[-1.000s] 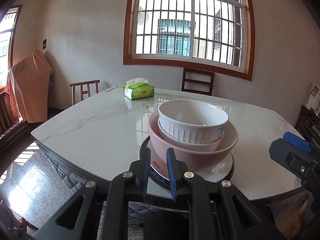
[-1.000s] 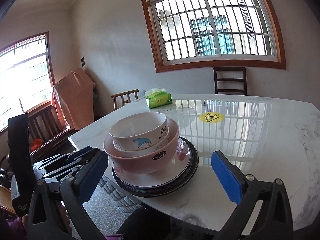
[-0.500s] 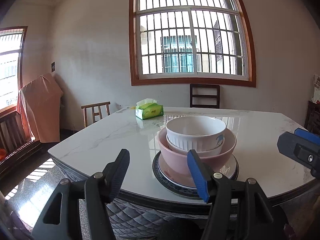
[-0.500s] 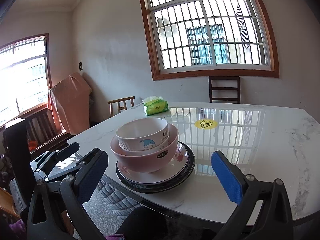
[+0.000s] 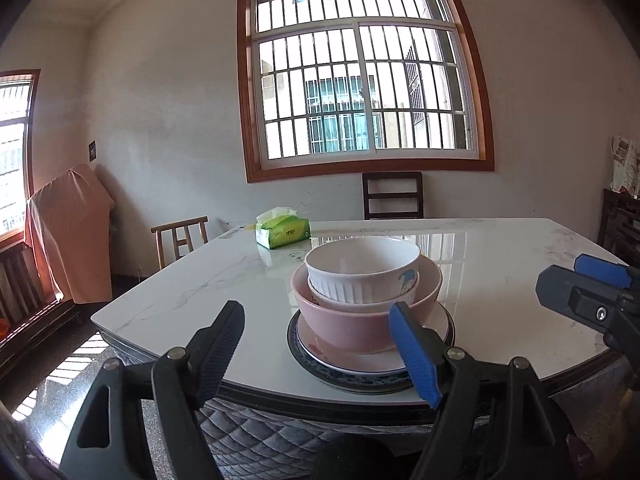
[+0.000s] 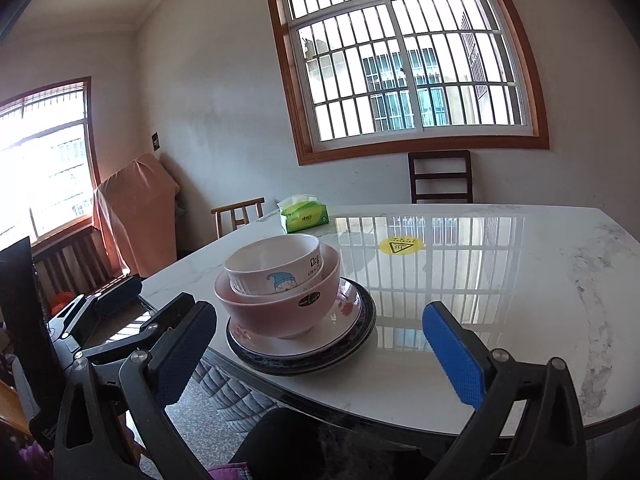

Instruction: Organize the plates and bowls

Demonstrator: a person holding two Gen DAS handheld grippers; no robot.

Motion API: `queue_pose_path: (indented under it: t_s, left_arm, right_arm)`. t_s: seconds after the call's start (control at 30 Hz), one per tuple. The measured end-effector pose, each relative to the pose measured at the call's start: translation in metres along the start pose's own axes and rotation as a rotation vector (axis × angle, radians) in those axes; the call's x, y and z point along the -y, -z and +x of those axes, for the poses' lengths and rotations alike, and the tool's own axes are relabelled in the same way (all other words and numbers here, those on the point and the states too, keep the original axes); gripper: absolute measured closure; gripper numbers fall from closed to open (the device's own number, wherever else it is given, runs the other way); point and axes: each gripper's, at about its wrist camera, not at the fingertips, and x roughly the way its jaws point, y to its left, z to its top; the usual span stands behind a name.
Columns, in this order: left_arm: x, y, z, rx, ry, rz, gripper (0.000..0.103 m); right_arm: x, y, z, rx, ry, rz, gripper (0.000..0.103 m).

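Observation:
A white bowl point(image 5: 362, 268) point(image 6: 276, 266) sits nested in a pink bowl point(image 5: 360, 320) point(image 6: 280, 312), which stands on a white plate point(image 5: 440, 320) point(image 6: 348, 308) over a dark-rimmed plate point(image 5: 360, 384) point(image 6: 368, 320), near the marble table's front edge. My left gripper point(image 5: 320, 348) is open and empty, held back from the stack off the table edge; it also shows in the right wrist view point(image 6: 120, 292). My right gripper point(image 6: 316, 356) is open and empty, in front of the stack; it also shows at the right of the left wrist view point(image 5: 592, 284).
The marble table point(image 5: 500, 256) point(image 6: 500, 280) carries a green tissue box point(image 5: 284, 232) point(image 6: 304, 216) at the back left and a yellow sticker point(image 6: 400, 245). Wooden chairs point(image 5: 392, 194) point(image 5: 180, 238) stand around it. A cloth-covered object point(image 5: 68, 232) stands by the left wall.
My left gripper has opened from nearly shut at the stack's rim and pulled back from the table. The right gripper has also drawn back a little. The stack has not moved.

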Motion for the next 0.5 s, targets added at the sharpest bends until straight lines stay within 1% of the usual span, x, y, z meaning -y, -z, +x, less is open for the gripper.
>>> queue_pose_path:
  t_s: [0.1,0.37,0.43,0.5]
  left_arm:
    - [-0.0013,0.0000,0.0030,-0.022,0.012,-0.008,0.026]
    - [-0.0055,0.0030,0.0083,-0.049,0.034,-0.031,0.026]
    - [-0.0051,0.0031,0.0085,-0.057,0.048,-0.030,0.026]
    - [-0.0034,0.0039,0.0089,-0.058,0.045,-0.022,0.026]
  right_arm:
    - [-0.0007,0.0007,0.0003,-0.004,-0.005,0.000,0.000]
    - [-0.0054,0.0047,0.0002,-0.013,-0.013,-0.015,0.000]
    - [-0.0055,0.0050,-0.0001,-0.014,-0.014,-0.015,0.000]
    - [-0.0058,0.0053,-0.0005,-0.016,-0.016,-0.014,0.000]
